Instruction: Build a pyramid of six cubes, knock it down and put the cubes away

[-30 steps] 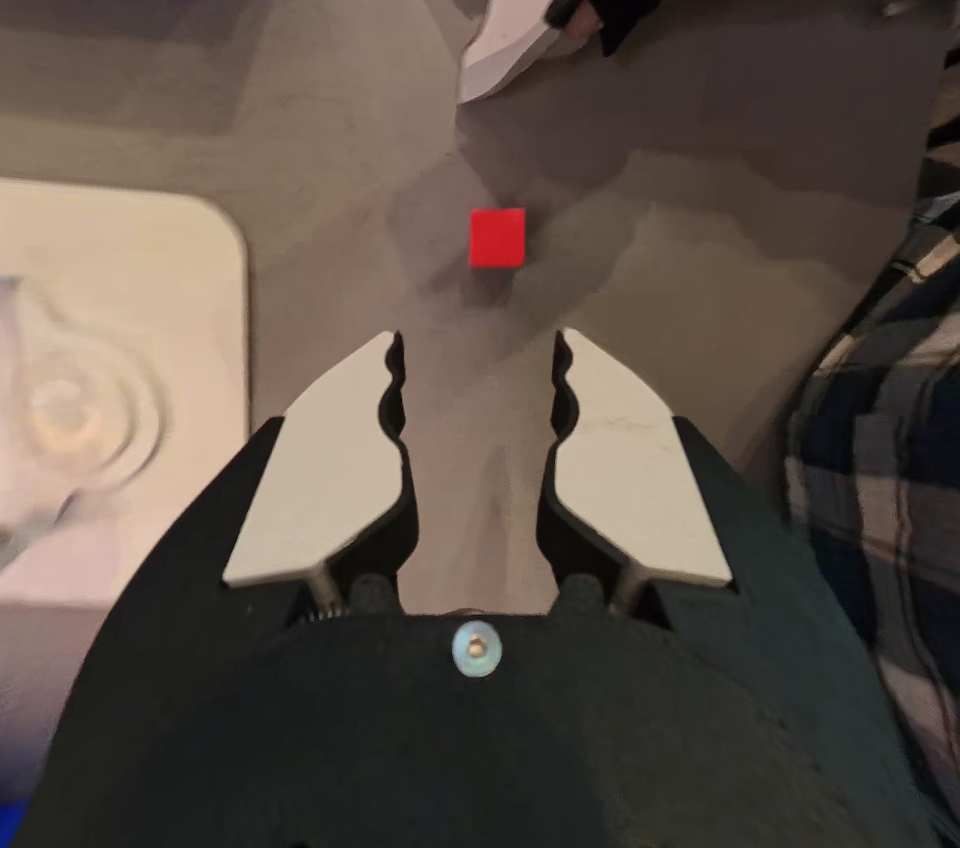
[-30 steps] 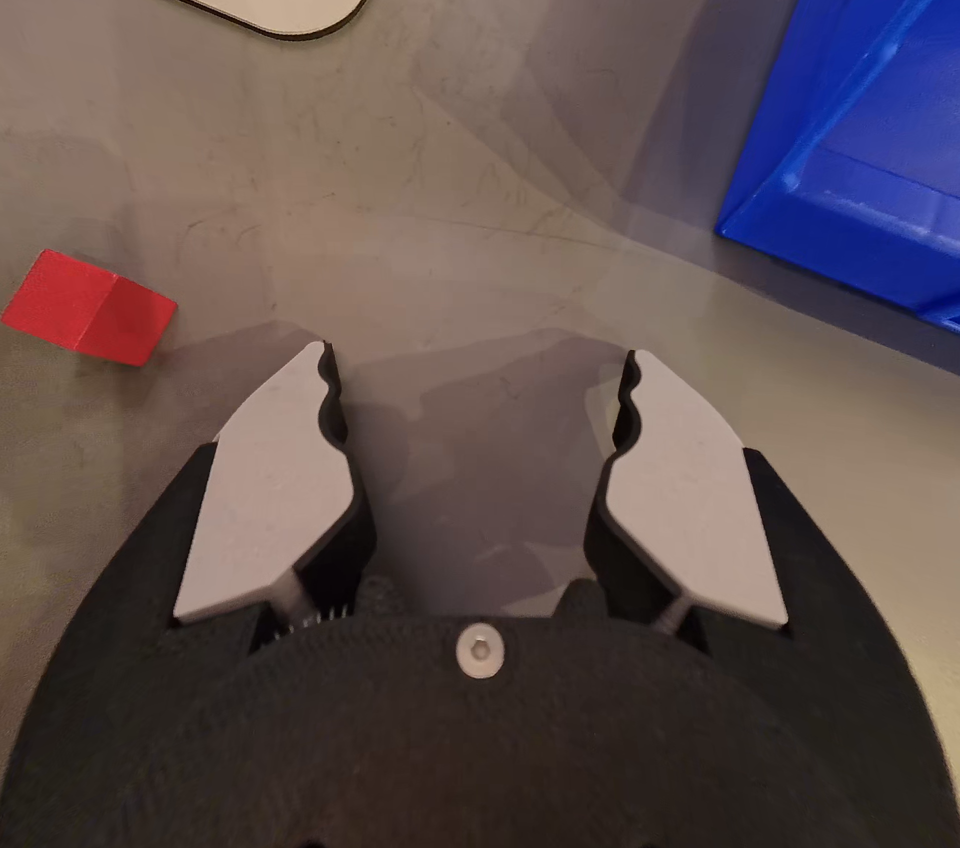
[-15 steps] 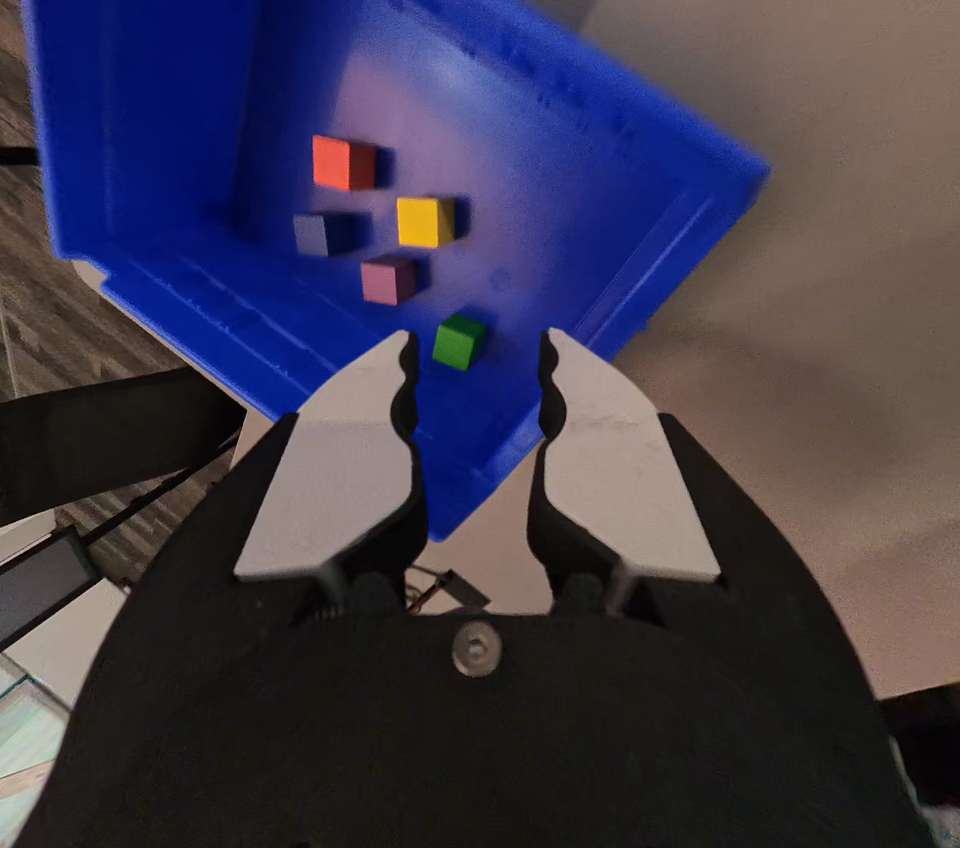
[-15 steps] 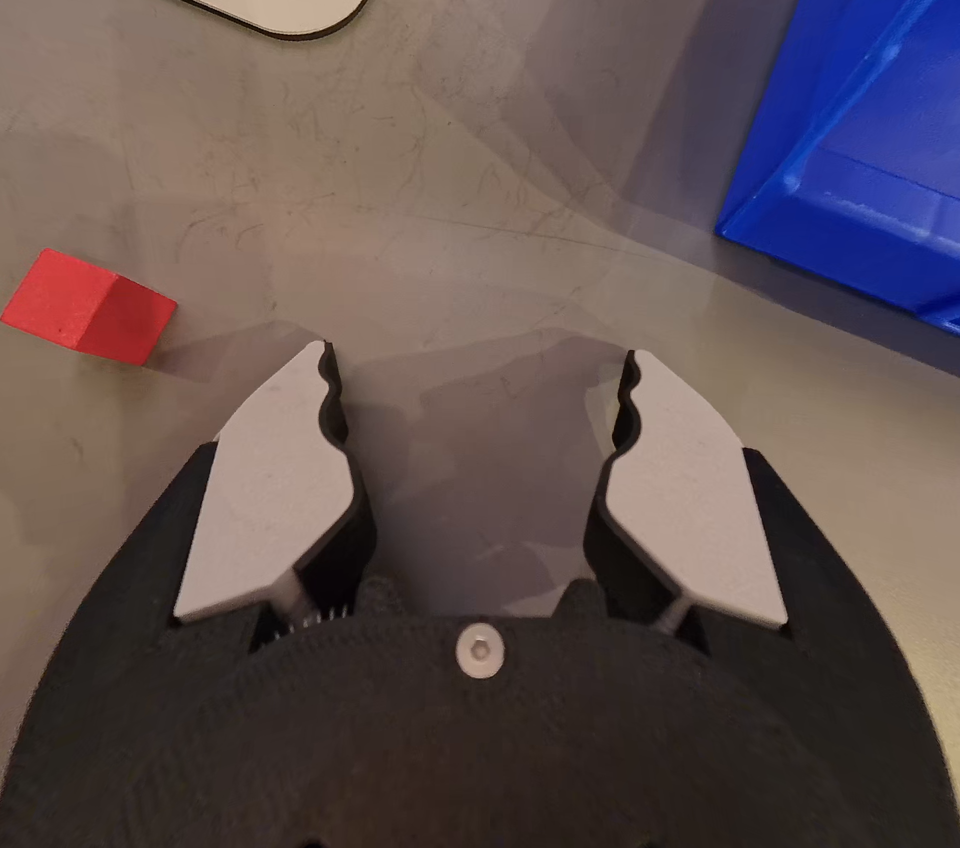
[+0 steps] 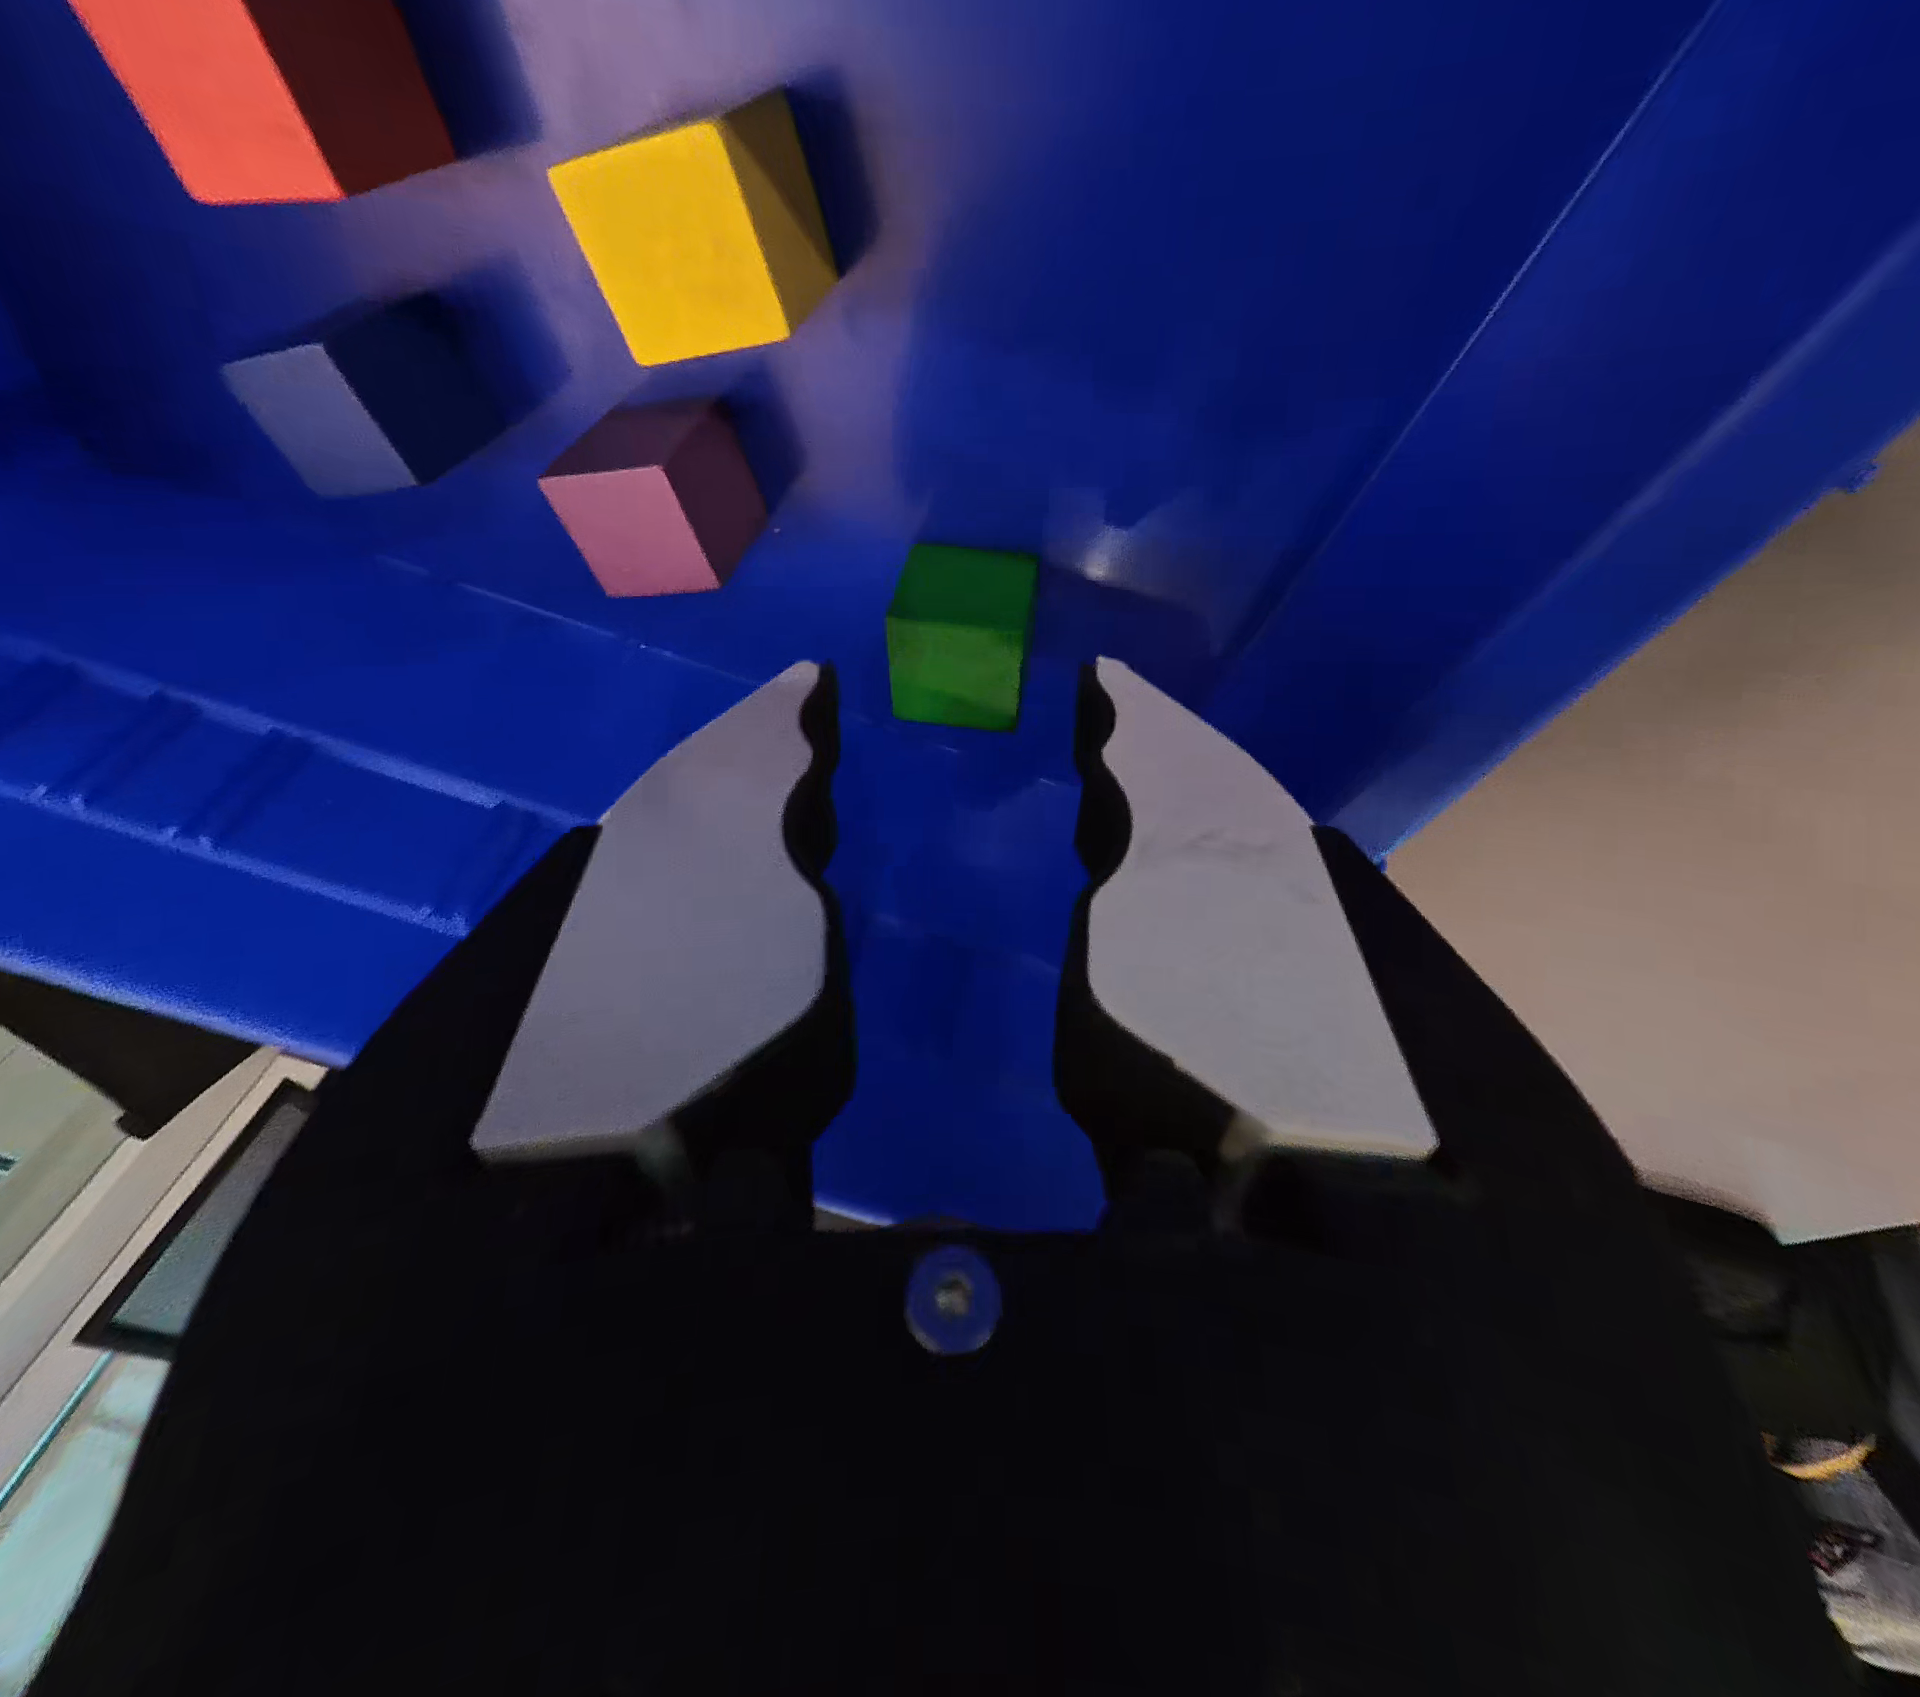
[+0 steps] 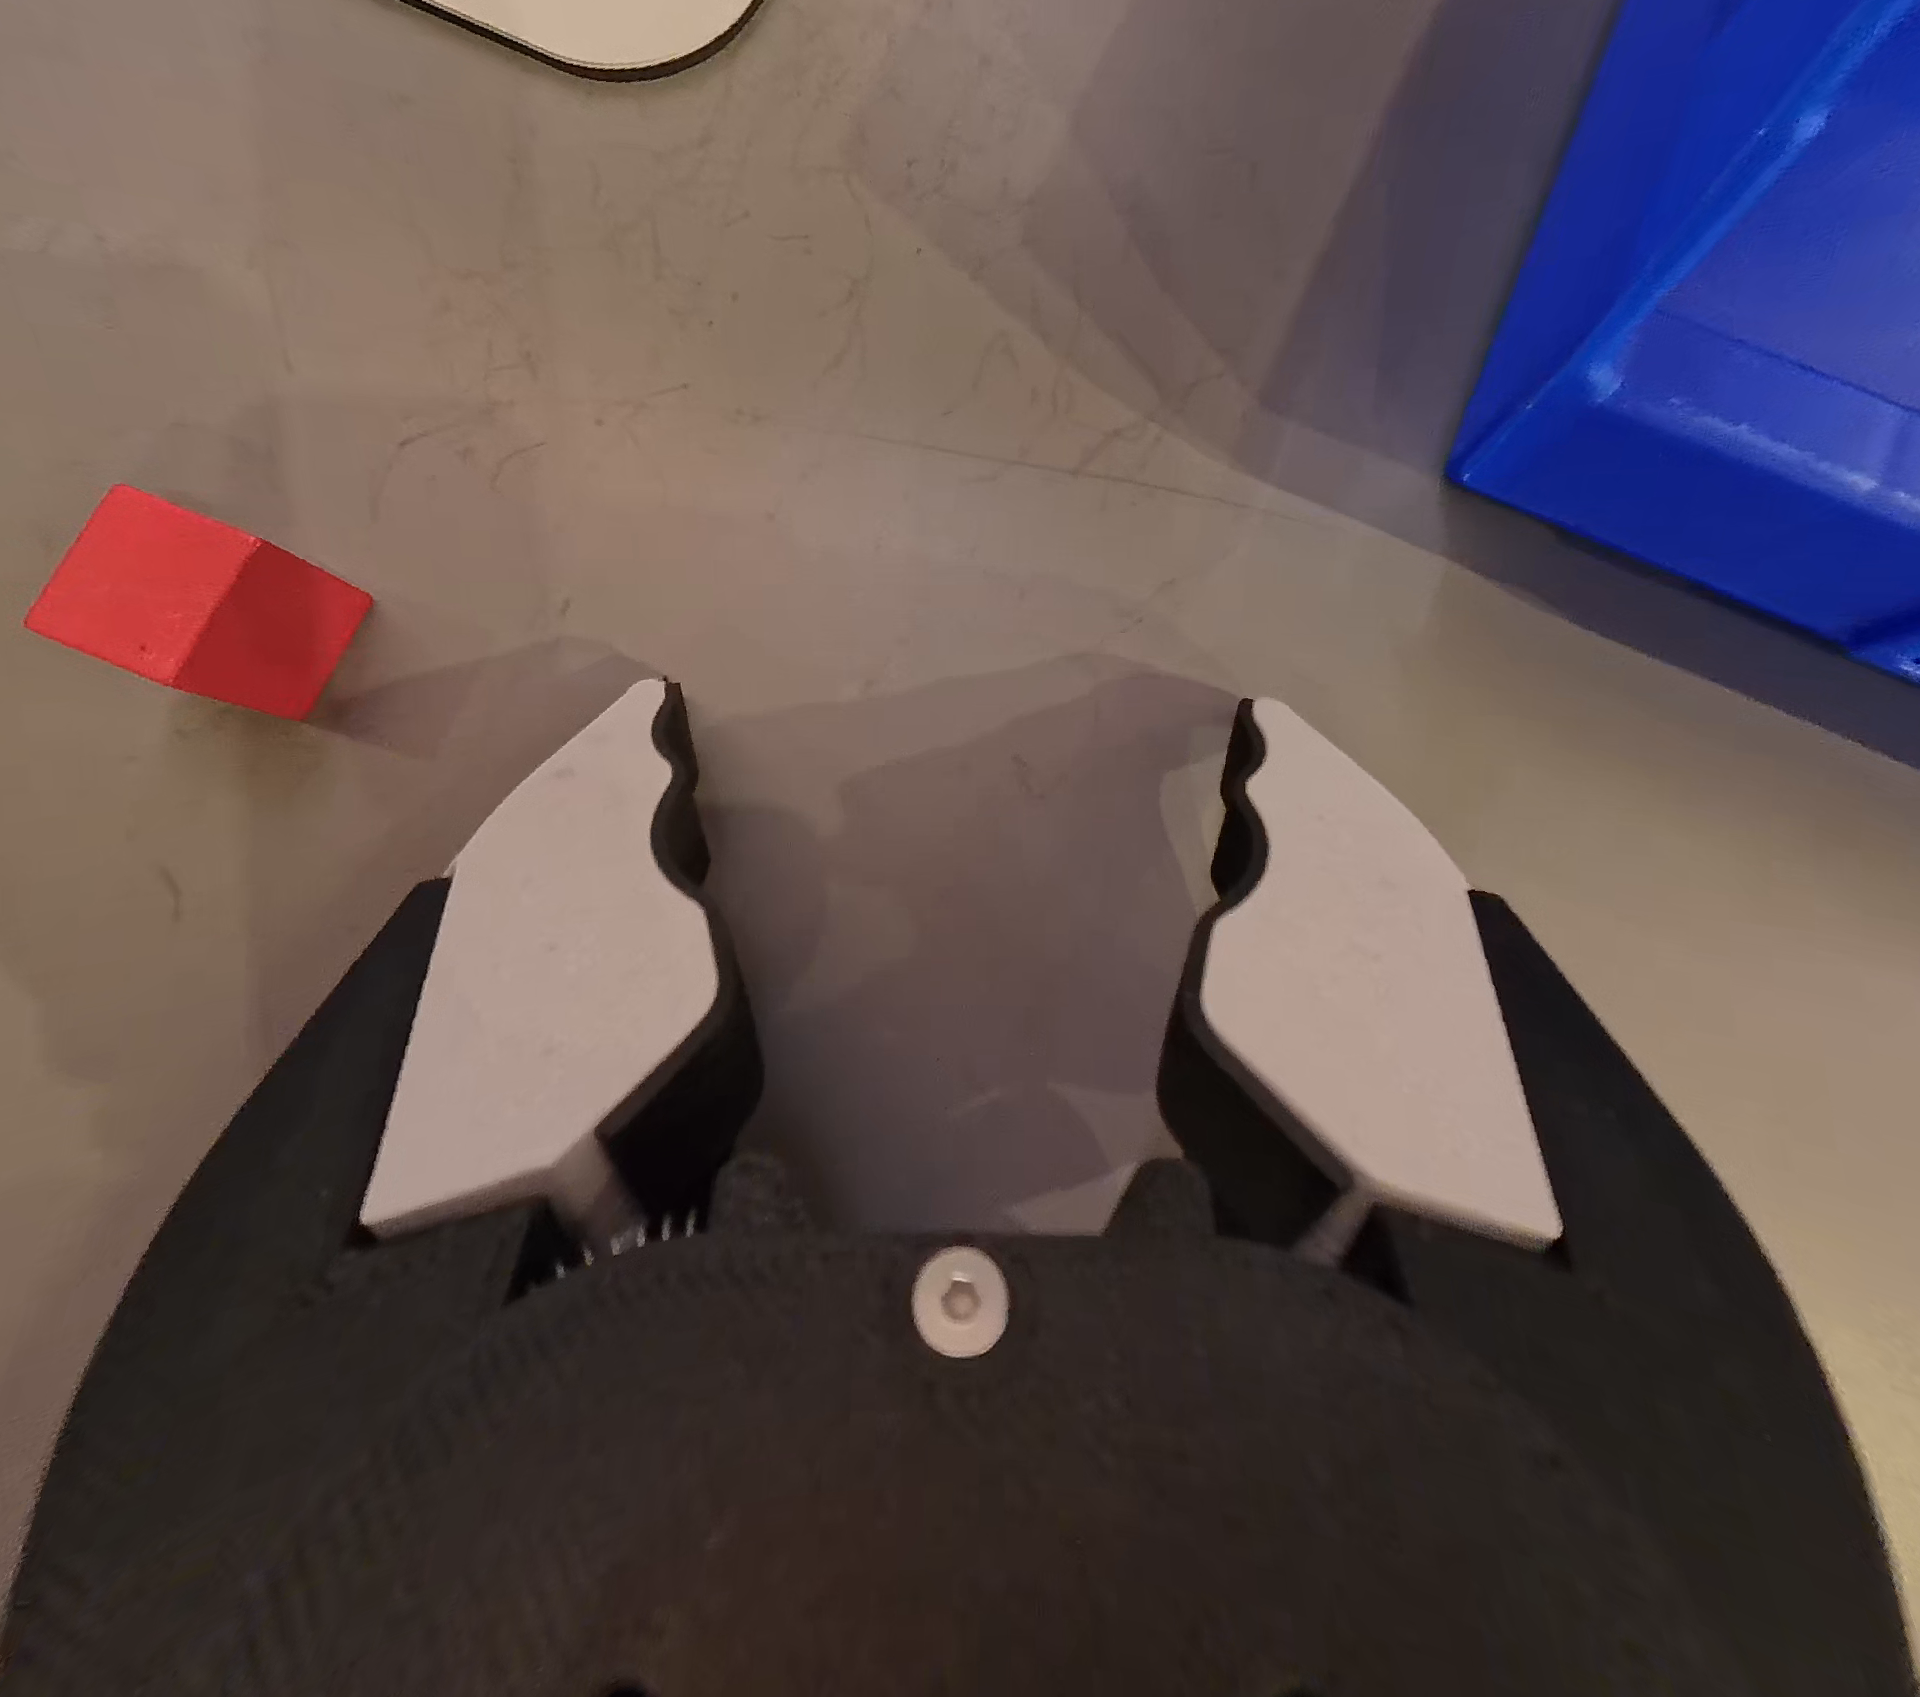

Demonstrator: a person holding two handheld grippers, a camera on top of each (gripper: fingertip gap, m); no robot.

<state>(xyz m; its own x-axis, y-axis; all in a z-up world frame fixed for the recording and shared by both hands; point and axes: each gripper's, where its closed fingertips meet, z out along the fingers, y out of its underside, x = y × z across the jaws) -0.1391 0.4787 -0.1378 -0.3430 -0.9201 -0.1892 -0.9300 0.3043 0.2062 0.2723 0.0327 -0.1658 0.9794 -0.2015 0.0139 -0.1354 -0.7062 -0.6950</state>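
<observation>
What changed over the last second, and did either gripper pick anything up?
The left gripper swung away from the red cube on the table to the blue bin and closed in on the green cube, jaws open around nothing. The right gripper stayed put, open and empty; the red cube has not moved.

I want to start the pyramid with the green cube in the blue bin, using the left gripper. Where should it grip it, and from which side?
Take the green cube by its two opposite side faces, coming straight down from above. It sits apart from the pink cube, near a corner of the blue bin, and the left gripper, open, already lines up with it.
</observation>
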